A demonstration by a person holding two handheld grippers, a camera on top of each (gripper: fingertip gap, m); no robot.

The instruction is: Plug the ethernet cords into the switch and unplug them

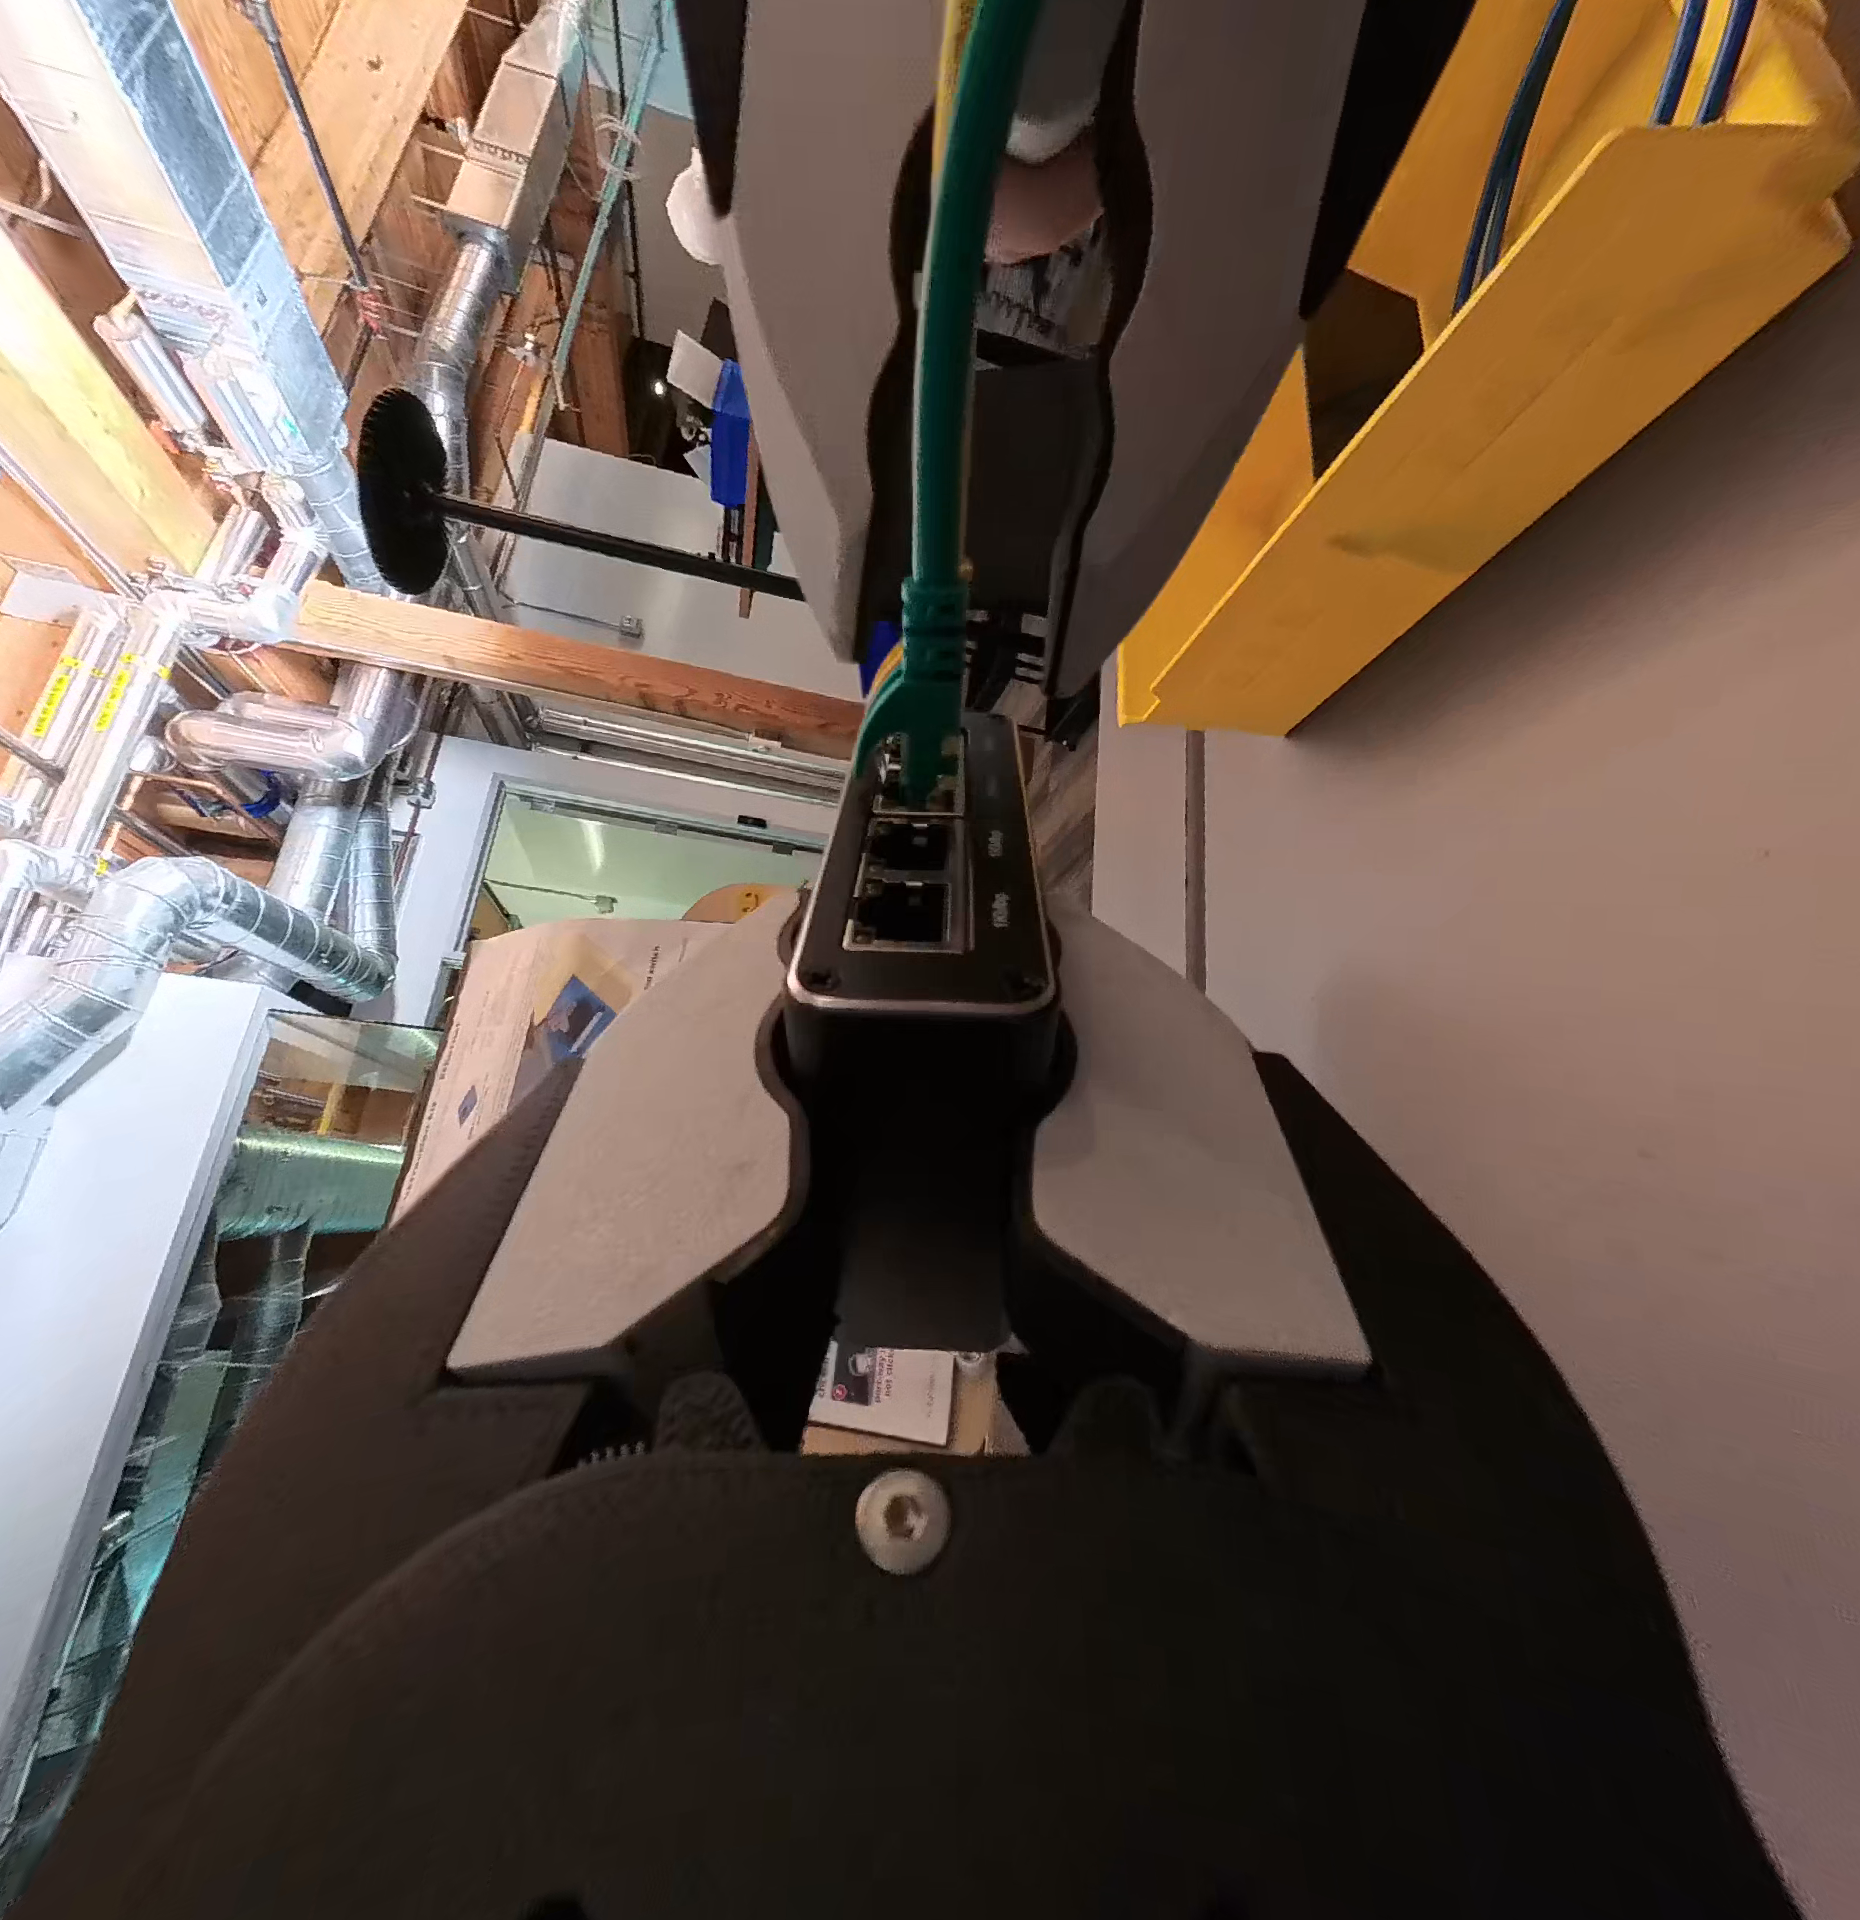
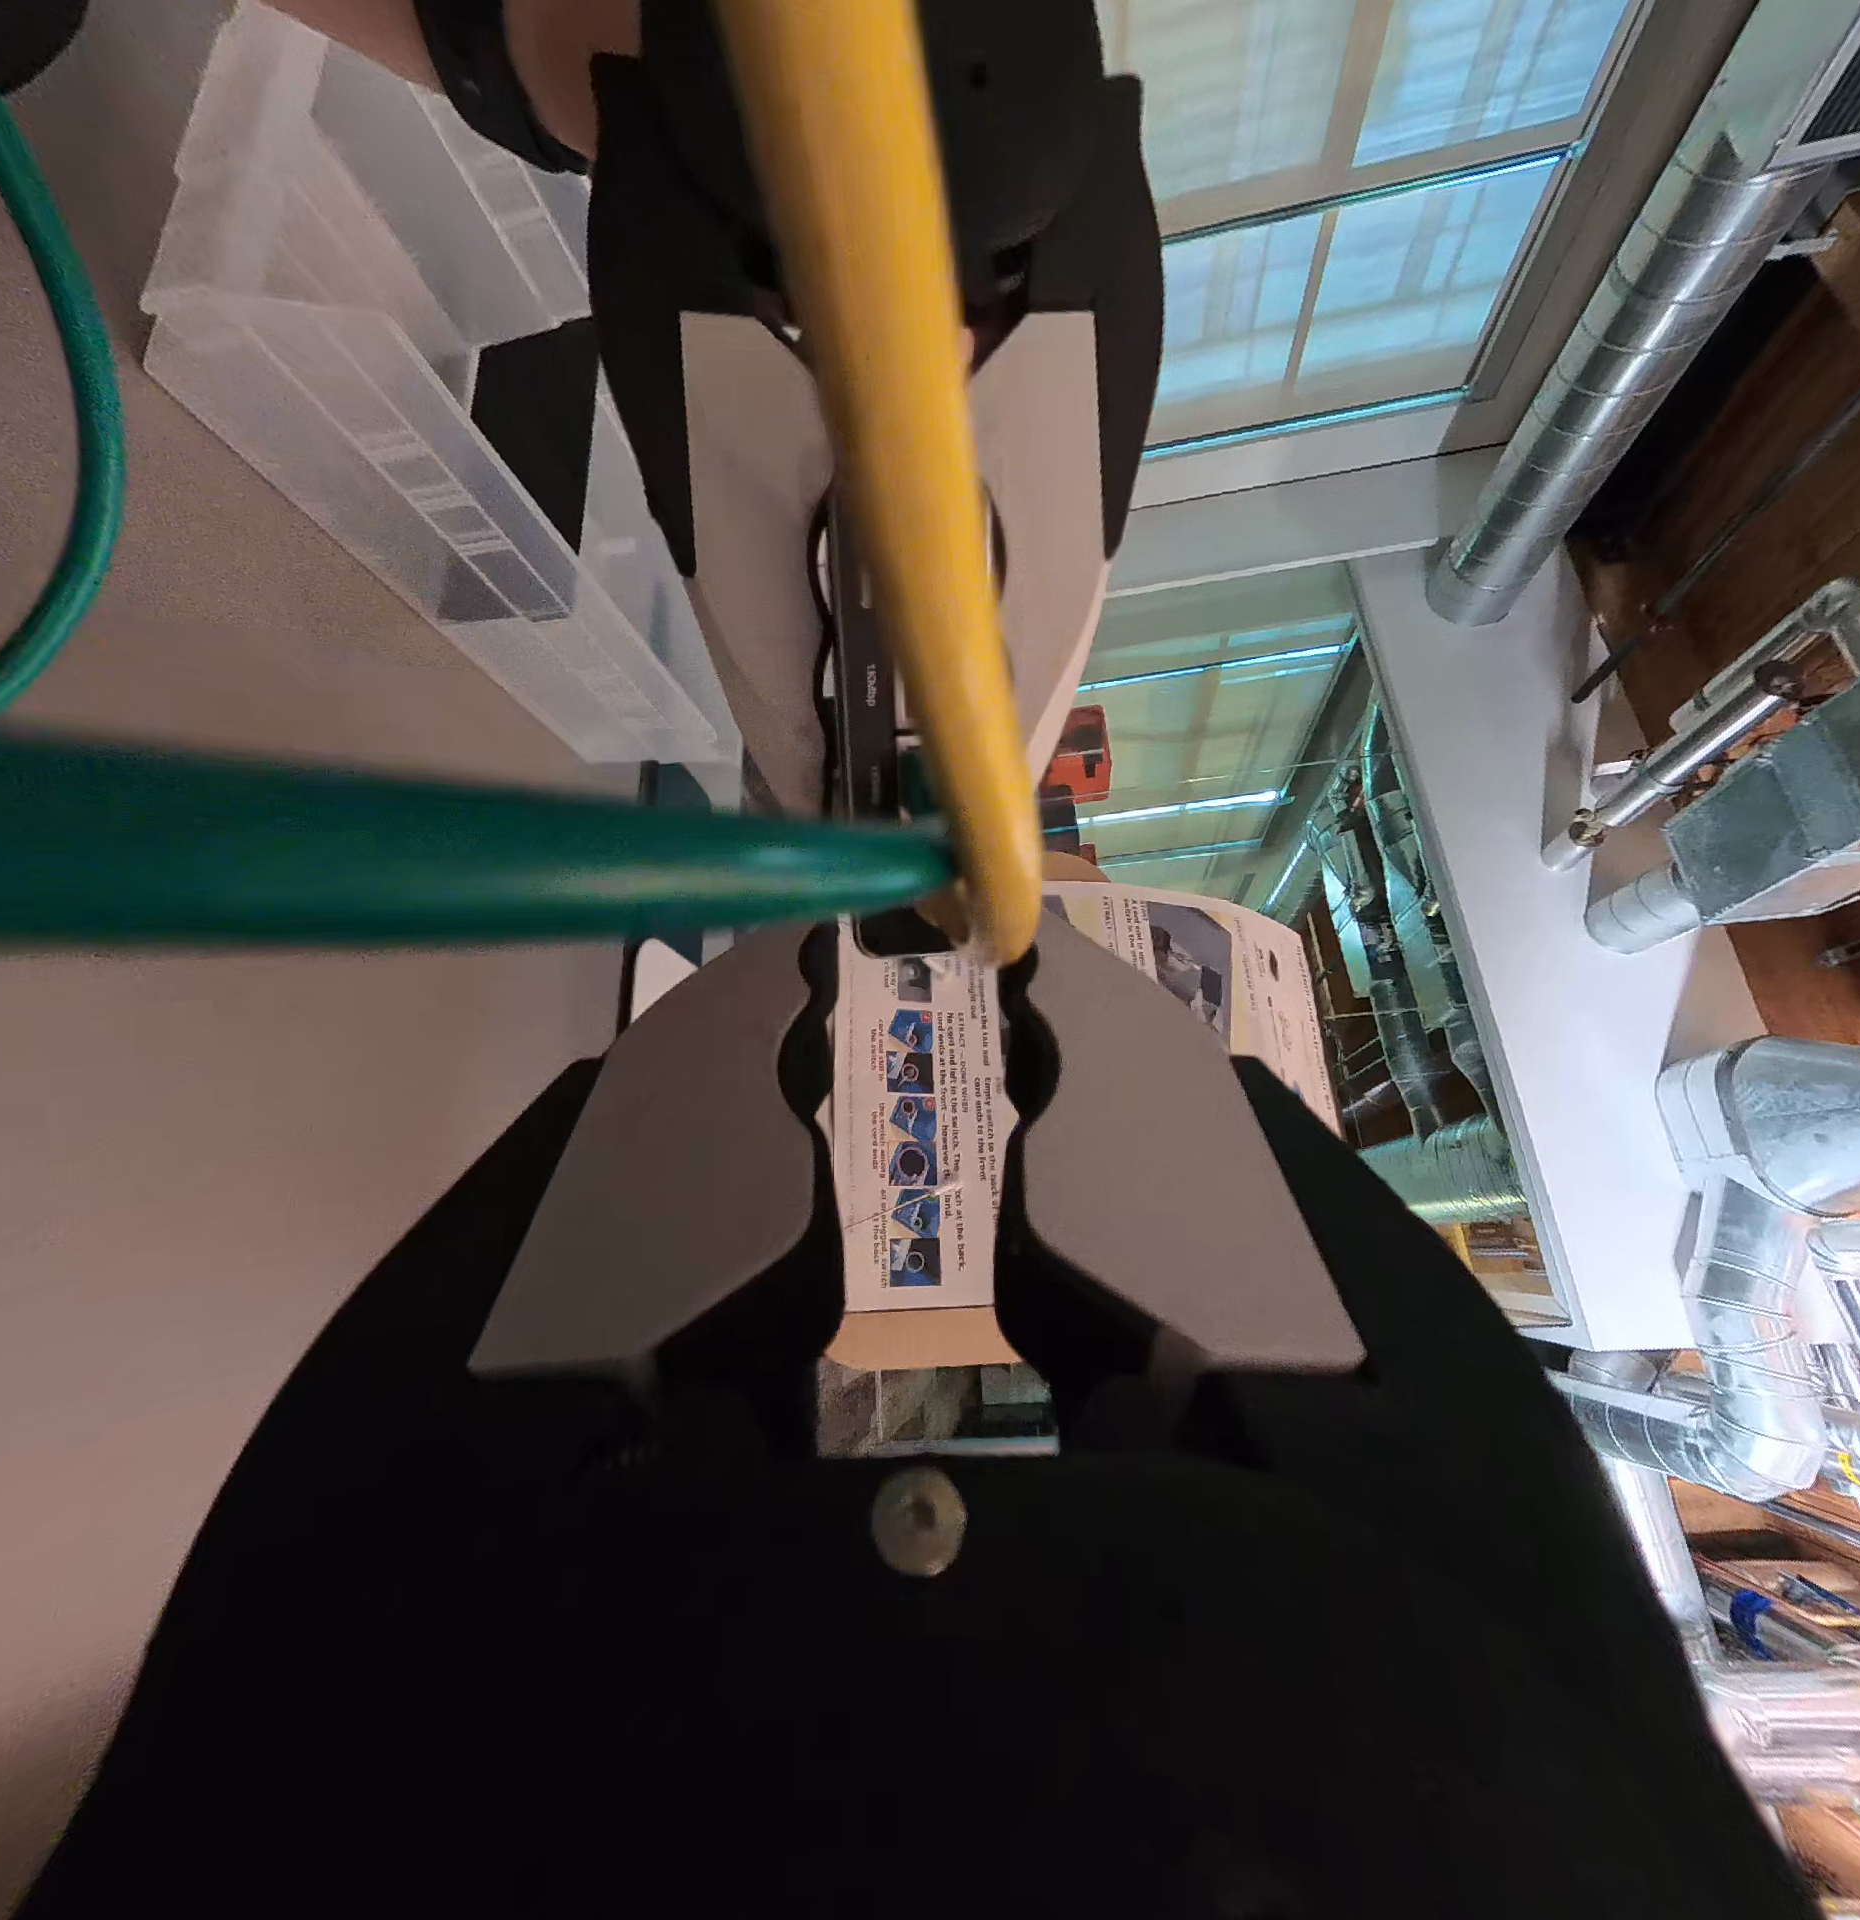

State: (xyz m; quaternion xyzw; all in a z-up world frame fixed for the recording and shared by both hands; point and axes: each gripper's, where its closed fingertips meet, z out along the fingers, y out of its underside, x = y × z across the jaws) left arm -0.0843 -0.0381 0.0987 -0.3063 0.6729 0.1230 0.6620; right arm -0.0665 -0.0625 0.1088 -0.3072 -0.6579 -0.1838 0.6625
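Each gripper has a broad, rounded black body with one silver hex screw (image 1: 902, 1535) set in the middle near the front edge. From the left gripper (image 1: 921, 997) and the right gripper (image 2: 918, 971) alike, two flat pale grey fingers (image 2: 697, 1164) reach forward, backed by black and cut with wavy, scalloped inner edges.

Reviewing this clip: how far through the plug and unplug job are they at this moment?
Partway. Done: green cord sits in a switch port. In hand: left gripper clamps the switch; right gripper works at the yellow cord, grip unclear. Left: two near ports look empty; unplugging remains.
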